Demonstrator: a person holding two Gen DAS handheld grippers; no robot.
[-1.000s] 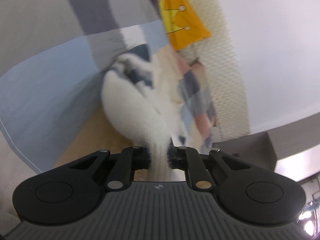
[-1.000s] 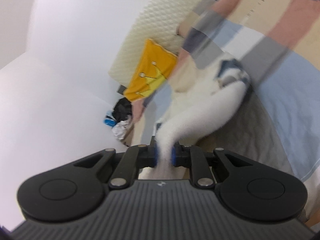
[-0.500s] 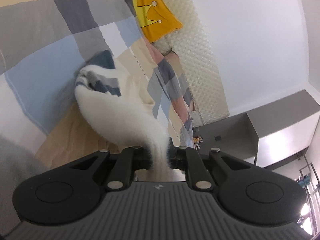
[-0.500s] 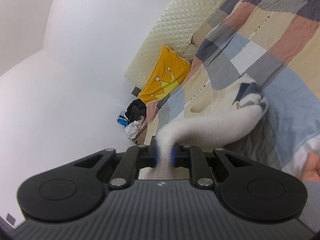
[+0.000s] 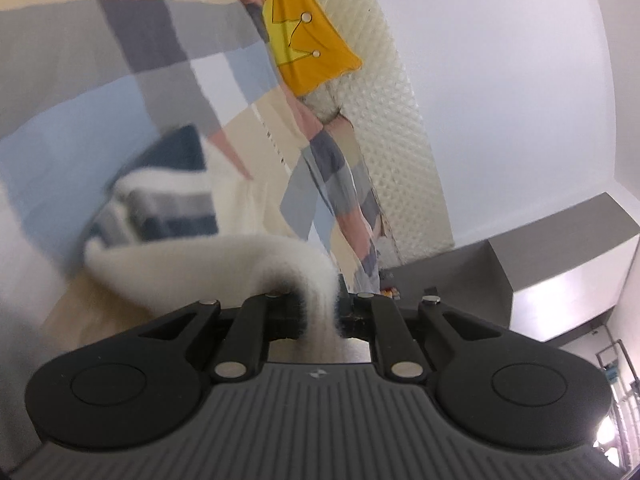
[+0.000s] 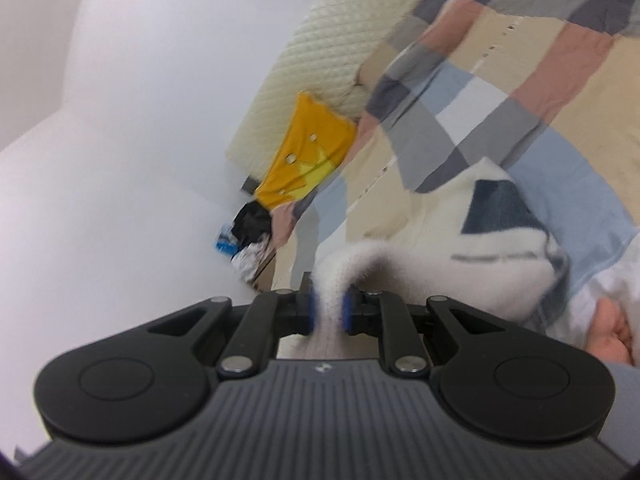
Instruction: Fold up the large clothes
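Blue pads (image 6: 347,312), right gripper (image 6: 329,312) only

A fuzzy white sweater (image 5: 224,256) with navy and grey stripes hangs bunched ahead of the tools. Its white edge (image 6: 332,300) runs back between each tool's fingers, pinched there.

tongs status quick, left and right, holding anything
Left tongs: closed on the white sweater.
Right tongs: closed on the same white sweater.

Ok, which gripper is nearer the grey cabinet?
Left, probably. The cabinet sits ahead-right of the left gripper; the right gripper faces the headboard's other end, cabinet out of view. Both clamp the sweater.
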